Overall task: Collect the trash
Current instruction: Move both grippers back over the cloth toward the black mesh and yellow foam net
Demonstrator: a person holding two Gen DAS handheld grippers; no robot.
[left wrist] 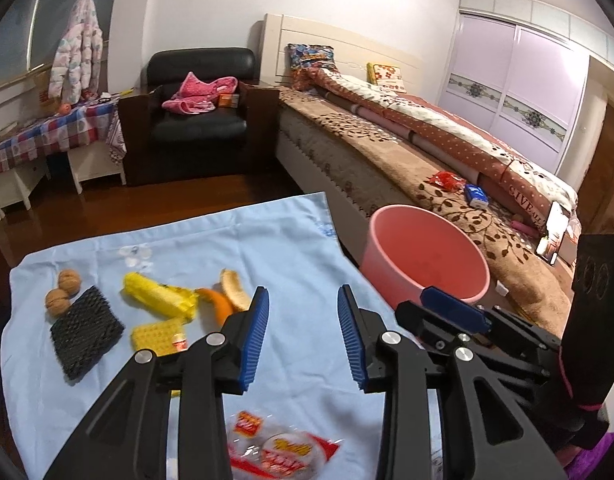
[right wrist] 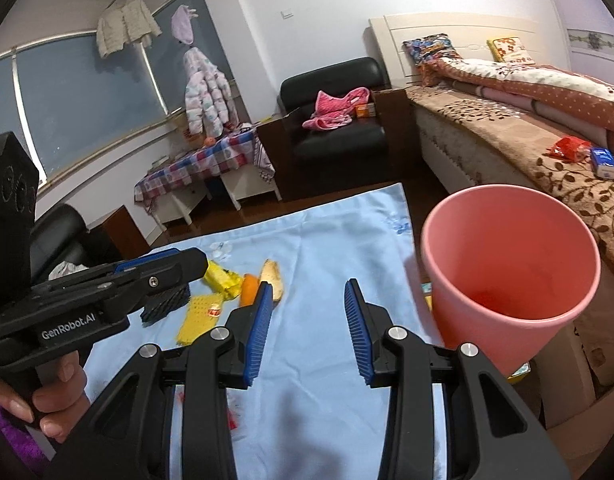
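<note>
A light blue cloth [left wrist: 291, 248] covers a table and carries trash: two walnuts [left wrist: 63, 290], a black foam net [left wrist: 85, 330], yellow wrappers [left wrist: 159, 300], orange peel [left wrist: 217, 304], a pale peel [left wrist: 234, 286] and a clear red-printed wrapper [left wrist: 279, 450] near me. A pink bin [left wrist: 425, 256] stands right of the cloth, seemingly empty. My left gripper [left wrist: 303, 300] is open and empty above the cloth. My right gripper [right wrist: 309, 292] is open and empty, left of the bin [right wrist: 511, 264]. The peels [right wrist: 263, 284] lie just beyond it.
A bed [left wrist: 447, 168] with a brown blanket runs along the right, with a red packet [left wrist: 445, 180] and a blue box [left wrist: 477, 195] on it. A black armchair [left wrist: 199, 120] and a checked-cloth side table [left wrist: 55, 132] stand beyond. The floor is dark wood.
</note>
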